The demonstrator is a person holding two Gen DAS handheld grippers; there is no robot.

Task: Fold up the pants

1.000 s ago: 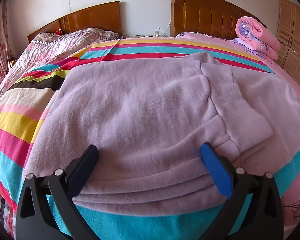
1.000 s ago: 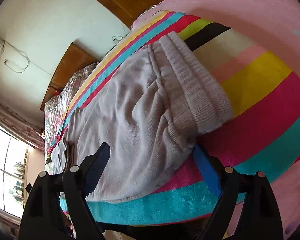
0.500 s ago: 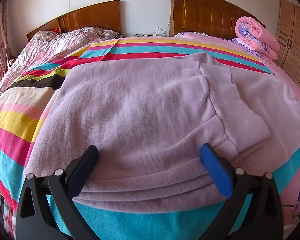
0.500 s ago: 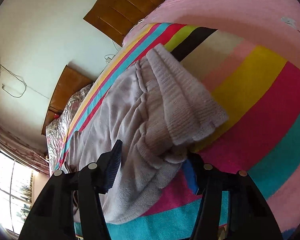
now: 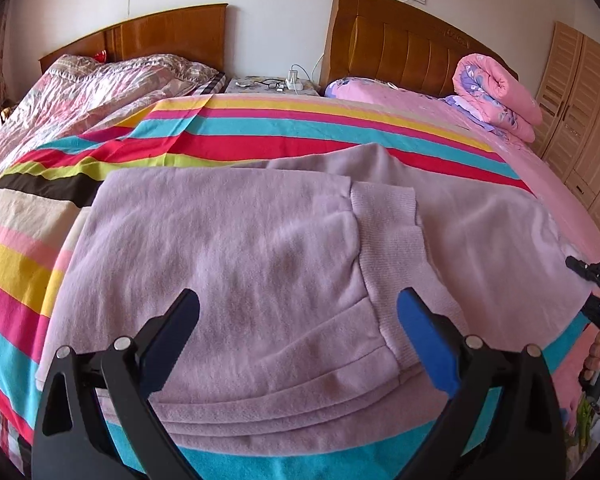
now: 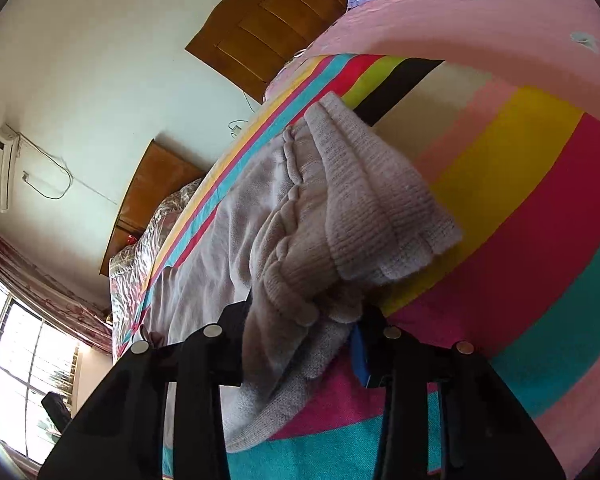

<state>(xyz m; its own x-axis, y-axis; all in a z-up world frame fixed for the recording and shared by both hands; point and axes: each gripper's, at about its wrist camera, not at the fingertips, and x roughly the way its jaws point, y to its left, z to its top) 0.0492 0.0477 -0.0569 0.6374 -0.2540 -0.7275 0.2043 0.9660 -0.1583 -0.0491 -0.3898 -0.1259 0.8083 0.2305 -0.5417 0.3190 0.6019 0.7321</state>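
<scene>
Tongs, right [image 6: 300, 320]: we see them closing on the bunched ribbed cuffs [image 6: 364, 200] of the pants [image 5: 236, 248], gathered to carry the fold | left tongs [image 5: 298, 320]: wide, empty, above the folded edge, probably free to pin it | pants: flat on the striped blanket [image 5: 260, 132] on the bed

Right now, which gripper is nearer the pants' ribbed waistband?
Right. The right gripper is closing with the ribbed waistband bunched between its jaws; the left gripper hovers open above the pants.
</scene>
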